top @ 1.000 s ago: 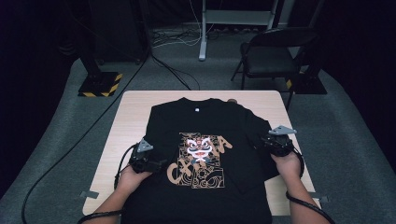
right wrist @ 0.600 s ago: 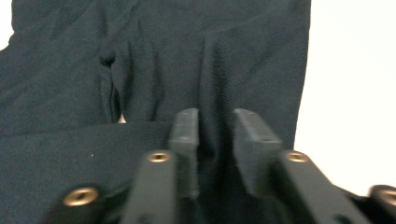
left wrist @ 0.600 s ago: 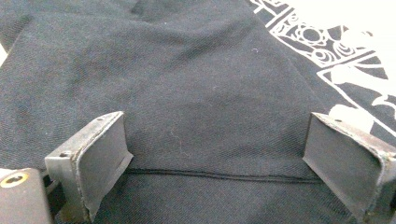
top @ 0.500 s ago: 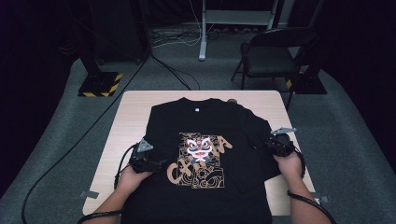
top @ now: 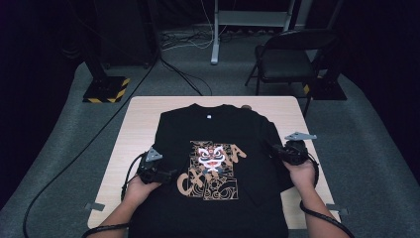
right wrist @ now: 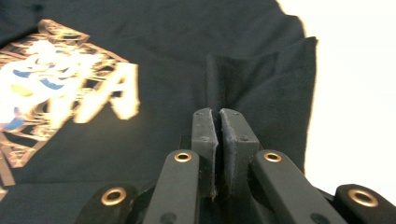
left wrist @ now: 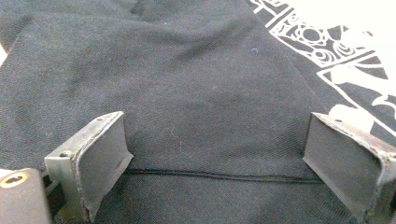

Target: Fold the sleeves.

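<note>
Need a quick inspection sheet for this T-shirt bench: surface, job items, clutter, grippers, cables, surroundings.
Surface: light wooden table, tape tabs at its near corners.
Job's things: black T-shirt spread flat, print up, right sleeve folded inward.
Clutter: nothing seen.
Grippers: left gripper open over the fabric; right gripper has just closed, pinching a fold of the shirt.
Cables: black cable across the floor at left.
Surroundings: grey carpet, folding chair, hazard-striped stand base.
</note>
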`<state>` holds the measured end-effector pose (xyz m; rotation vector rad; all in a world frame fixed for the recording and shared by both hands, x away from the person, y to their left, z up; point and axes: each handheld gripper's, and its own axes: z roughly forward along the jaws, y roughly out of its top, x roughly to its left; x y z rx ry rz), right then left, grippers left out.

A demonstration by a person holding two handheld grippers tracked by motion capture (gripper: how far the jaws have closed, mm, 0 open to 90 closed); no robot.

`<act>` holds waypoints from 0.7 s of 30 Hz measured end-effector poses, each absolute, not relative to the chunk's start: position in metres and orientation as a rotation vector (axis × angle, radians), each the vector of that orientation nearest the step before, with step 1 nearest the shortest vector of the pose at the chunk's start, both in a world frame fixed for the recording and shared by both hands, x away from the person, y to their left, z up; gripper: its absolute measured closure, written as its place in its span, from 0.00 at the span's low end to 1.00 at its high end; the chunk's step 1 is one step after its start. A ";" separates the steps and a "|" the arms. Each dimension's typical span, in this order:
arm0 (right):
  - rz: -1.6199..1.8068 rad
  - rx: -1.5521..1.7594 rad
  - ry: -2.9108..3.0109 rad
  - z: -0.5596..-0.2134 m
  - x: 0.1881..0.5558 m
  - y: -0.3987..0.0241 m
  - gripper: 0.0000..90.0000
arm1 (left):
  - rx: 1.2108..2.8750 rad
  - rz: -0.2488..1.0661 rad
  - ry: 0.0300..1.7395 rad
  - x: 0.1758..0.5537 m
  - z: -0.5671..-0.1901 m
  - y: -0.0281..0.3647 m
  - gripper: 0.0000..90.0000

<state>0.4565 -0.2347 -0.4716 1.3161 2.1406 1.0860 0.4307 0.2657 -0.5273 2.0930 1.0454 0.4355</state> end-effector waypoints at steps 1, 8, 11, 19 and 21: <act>1.103 1.309 2.156 -0.472 0.456 -0.230 0.93 | 2.093 0.435 1.046 0.431 -0.527 0.266 0.08; 1.147 1.217 2.269 -0.472 0.456 -0.199 0.93 | 2.092 0.435 1.046 0.431 -0.527 0.266 0.08; 1.169 1.199 2.311 -0.471 0.456 -0.186 0.93 | 2.092 0.436 1.046 0.431 -0.527 0.266 0.08; 1.188 1.141 2.397 -0.474 0.455 -0.152 0.94 | 2.092 0.436 1.046 0.431 -0.527 0.266 0.08; 1.183 1.137 2.412 -0.477 0.455 -0.148 0.94 | 2.092 0.436 1.046 0.431 -0.527 0.266 0.08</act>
